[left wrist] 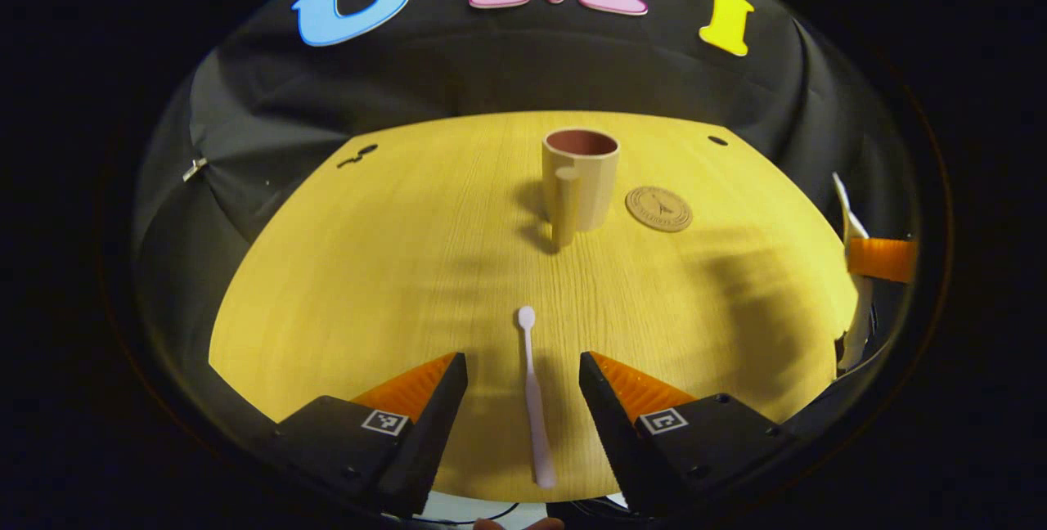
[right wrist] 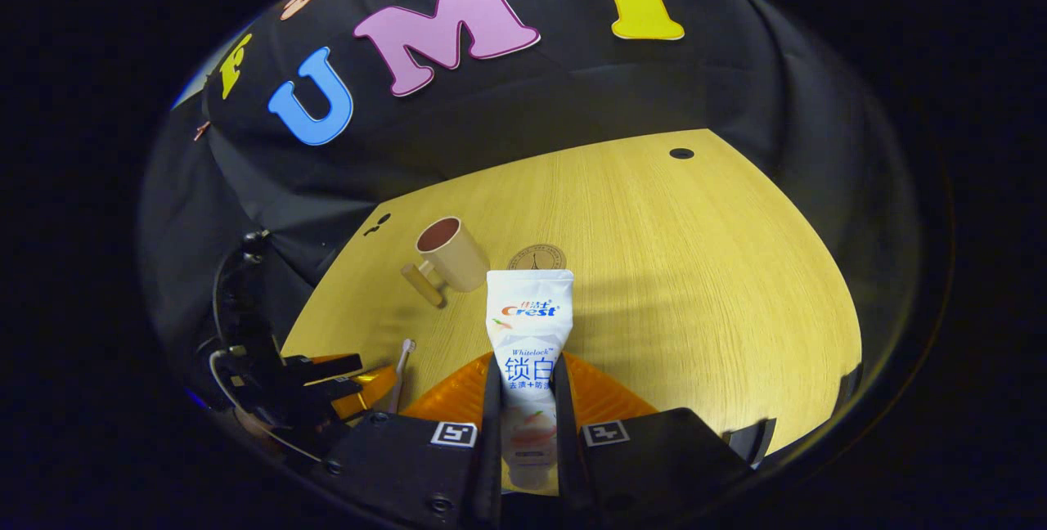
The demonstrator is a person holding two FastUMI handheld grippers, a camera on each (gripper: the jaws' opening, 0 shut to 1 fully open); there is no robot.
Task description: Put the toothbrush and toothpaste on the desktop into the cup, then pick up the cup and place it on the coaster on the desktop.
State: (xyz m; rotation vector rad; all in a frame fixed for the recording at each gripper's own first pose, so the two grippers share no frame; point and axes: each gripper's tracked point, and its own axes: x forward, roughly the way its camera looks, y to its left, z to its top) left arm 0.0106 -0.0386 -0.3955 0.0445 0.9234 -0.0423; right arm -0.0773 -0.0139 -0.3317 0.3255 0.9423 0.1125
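A pale pink toothbrush [left wrist: 532, 395] lies flat on the wooden desktop [left wrist: 393, 268], head pointing away, between the spread fingers of my left gripper [left wrist: 523, 379], which is open. A beige cup [left wrist: 579, 180] with a handle stands upright farther back, and a round brown coaster [left wrist: 659, 208] lies just right of it. In the right gripper view, my right gripper [right wrist: 527, 387] is shut on a white toothpaste tube [right wrist: 530, 325] and holds it above the desk. Beyond the tube I see the cup [right wrist: 450, 260] and the coaster [right wrist: 536, 257]. The toothbrush [right wrist: 401, 370] and the left gripper [right wrist: 343, 379] appear at lower left.
The desktop has a small dark hole [left wrist: 717, 140] at the back right and a dark mark [left wrist: 357, 156] at the back left. Black cloth walls surround the desk. The right gripper with the tube's edge [left wrist: 867, 260] shows at the far right of the left gripper view.
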